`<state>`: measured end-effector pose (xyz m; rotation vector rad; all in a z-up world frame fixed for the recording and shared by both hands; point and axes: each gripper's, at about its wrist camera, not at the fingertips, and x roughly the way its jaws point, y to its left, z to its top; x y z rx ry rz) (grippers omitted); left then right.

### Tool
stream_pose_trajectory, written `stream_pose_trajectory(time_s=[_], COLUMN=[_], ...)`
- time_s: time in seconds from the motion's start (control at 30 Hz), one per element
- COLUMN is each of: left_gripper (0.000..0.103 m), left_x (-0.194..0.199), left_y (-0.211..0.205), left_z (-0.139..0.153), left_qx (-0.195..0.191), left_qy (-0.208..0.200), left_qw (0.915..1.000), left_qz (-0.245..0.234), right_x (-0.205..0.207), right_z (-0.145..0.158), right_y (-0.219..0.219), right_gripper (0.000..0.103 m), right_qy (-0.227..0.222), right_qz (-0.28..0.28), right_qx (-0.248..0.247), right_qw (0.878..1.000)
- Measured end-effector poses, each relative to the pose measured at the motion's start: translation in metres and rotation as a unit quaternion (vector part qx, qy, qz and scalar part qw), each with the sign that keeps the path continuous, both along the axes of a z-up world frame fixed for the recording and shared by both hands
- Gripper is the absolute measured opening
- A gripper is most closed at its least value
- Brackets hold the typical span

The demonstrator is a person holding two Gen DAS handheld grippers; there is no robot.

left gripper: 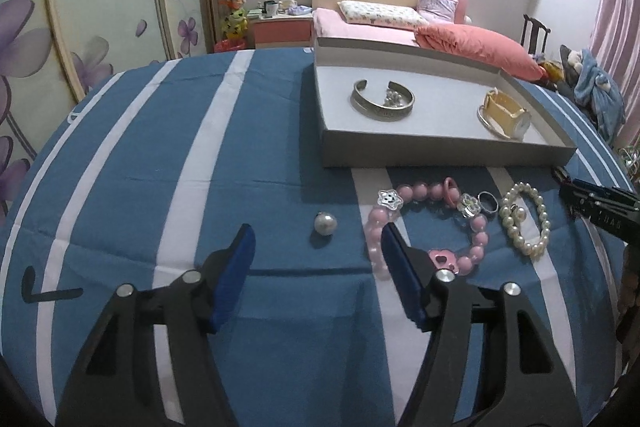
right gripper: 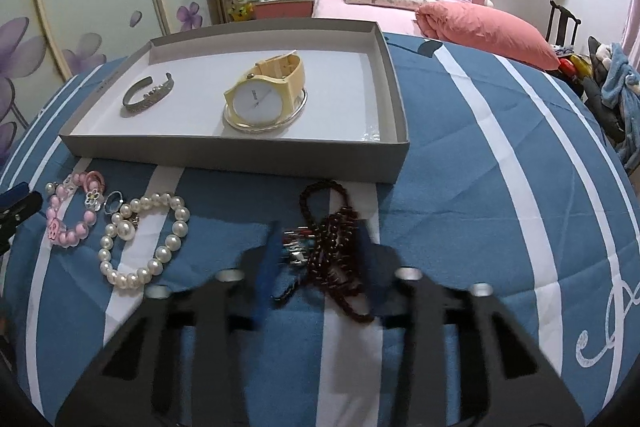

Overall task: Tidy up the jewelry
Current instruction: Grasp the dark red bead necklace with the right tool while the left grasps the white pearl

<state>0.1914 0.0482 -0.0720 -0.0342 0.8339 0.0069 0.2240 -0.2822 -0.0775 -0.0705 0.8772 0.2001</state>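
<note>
Your right gripper (right gripper: 316, 259) was pinching the limp, light dark bead string (right gripper: 332, 243) heaped below the tray (right gripper: 240, 157), best bunched mid-heap, while your left gripper (left gripper: 318, 255) stood spread and empty

Left gripper (left gripper: 318, 245): black angular arms, blue pads, round silver screws. Right gripper (right gripper: 316, 251), motion-blurred, appears identical; white lettering marks its black body, seen from the left.

Left tool (left gripper: 318, 247) jaws apart — right tool (right gripper: 316, 259) blurred, narrowed.
</note>
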Motion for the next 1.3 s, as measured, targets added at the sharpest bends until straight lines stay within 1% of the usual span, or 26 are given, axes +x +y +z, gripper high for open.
stream_pose_trajectory(time_s=[0.03, 0.1, 0.23, 0.4, 0.53, 0.7, 0.83, 0.9, 1.17, 1.23, 1.3], left_gripper=[0.060, 0.059, 0.055, 0.043, 0.036, 0.025, 0.021, 0.014, 0.014, 0.014, 0.014], left_x=[0.001, 0.002, 0.003, 0.007, 0.012, 0.020, 0.024, 0.026, 0.028, 0.027, 0.027], left_y=[-0.001, -0.002, -0.002, -0.004, -0.005, -0.007, -0.012, -0.014, -0.015, -0.014, -0.013], left_z=[-0.001, -0.001, -0.002, -0.006, -0.008, -0.008, -0.008, -0.008, -0.007, -0.007, -0.006], left_qx=[0.001, 0.003, 0.009, 0.017, 0.018, 0.022, 0.025, 0.026, 0.022, 0.018, 0.015], left_qy=[0.003, 0.006, 0.010, 0.025, 0.034, 0.034, 0.033, 0.033, 0.032, 0.030, 0.027], left_qw=[1.0000, 1.0000, 0.9999, 0.9994, 0.9991, 0.9990, 0.9989, 0.9988, 0.9989, 0.9991, 0.9993], left_qz=[-0.002, -0.005, -0.008, -0.015, -0.019, -0.017, -0.023, -0.027, -0.024, -0.022, -0.022], right_x=[-0.001, -0.004, -0.006, -0.014, -0.018, -0.017, -0.016, -0.016, -0.017, -0.018, -0.020], right_z=[0.000, 0.000, 0.001, 0.001, 0.001, 0.002, 0.001, 0.001, 0.000, 0.002, 0.002], right_y=[0.000, 0.000, 0.000, -0.002, -0.002, -0.001, -0.003, -0.003, -0.004, -0.004, -0.004], right_gripper=[0.016, 0.014, 0.013, 0.013, 0.013, 0.013, 0.013, 0.013, 0.013, 0.010, 0.010], right_qy=[-0.001, -0.001, -0.002, -0.001, -0.001, 0.000, 0.000, 0.001, 0.001, -0.003, -0.007], right_qz=[0.001, 0.002, -0.001, 0.002, 0.006, 0.007, 0.007, 0.007, 0.009, 0.009, 0.013], right_qx=[0.000, -0.001, -0.001, 0.001, 0.001, 0.003, 0.007, 0.007, 0.016, 0.020, 0.023], right_qw=[1.000, 1.000, 1.000, 1.000, 1.000, 1.000, 1.000, 1.000, 1.000, 1.000, 1.000])
